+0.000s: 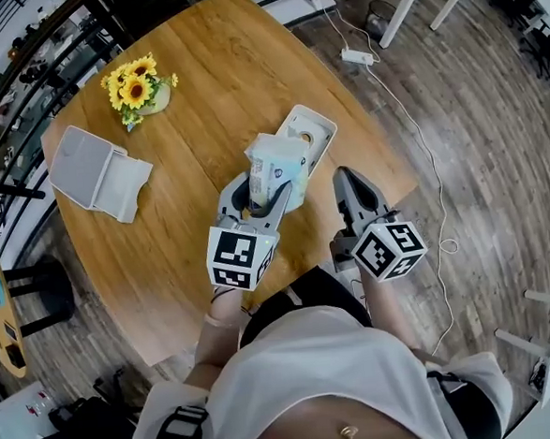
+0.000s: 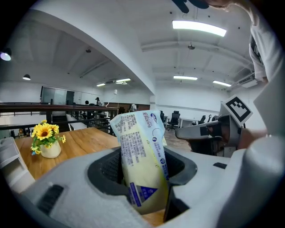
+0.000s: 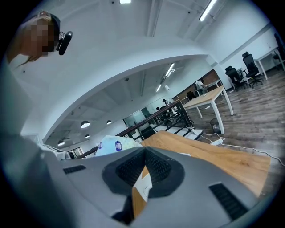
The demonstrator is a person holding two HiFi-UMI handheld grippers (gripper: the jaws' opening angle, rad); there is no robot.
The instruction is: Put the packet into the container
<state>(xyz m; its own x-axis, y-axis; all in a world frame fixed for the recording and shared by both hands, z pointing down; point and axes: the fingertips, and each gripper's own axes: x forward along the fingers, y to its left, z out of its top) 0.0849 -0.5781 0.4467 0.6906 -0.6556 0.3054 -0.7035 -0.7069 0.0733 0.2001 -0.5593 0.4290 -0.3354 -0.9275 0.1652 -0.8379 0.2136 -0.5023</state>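
Observation:
My left gripper (image 1: pixel 266 198) is shut on a pale blue and yellow packet (image 1: pixel 278 169), which stands upright between its pads above the wooden table (image 1: pixel 217 68). In the left gripper view the packet (image 2: pixel 142 156) fills the gap between the jaws of that gripper (image 2: pixel 142 171). A white open container with its lid folded back (image 1: pixel 93 170) lies at the table's left. A second white box with an oval opening (image 1: pixel 308 132) lies just beyond the packet. My right gripper (image 1: pixel 345 179) hovers to the packet's right, shut and holding nothing; its tips (image 3: pixel 143 153) meet, and the packet's top (image 3: pixel 113 146) shows past them.
A vase of sunflowers (image 1: pixel 137 87) stands at the table's far left. The table's right edge (image 1: pixel 383 150) is close to the right gripper, with a power strip and cable (image 1: pixel 357 56) on the floor beyond. A person's body is at the near edge.

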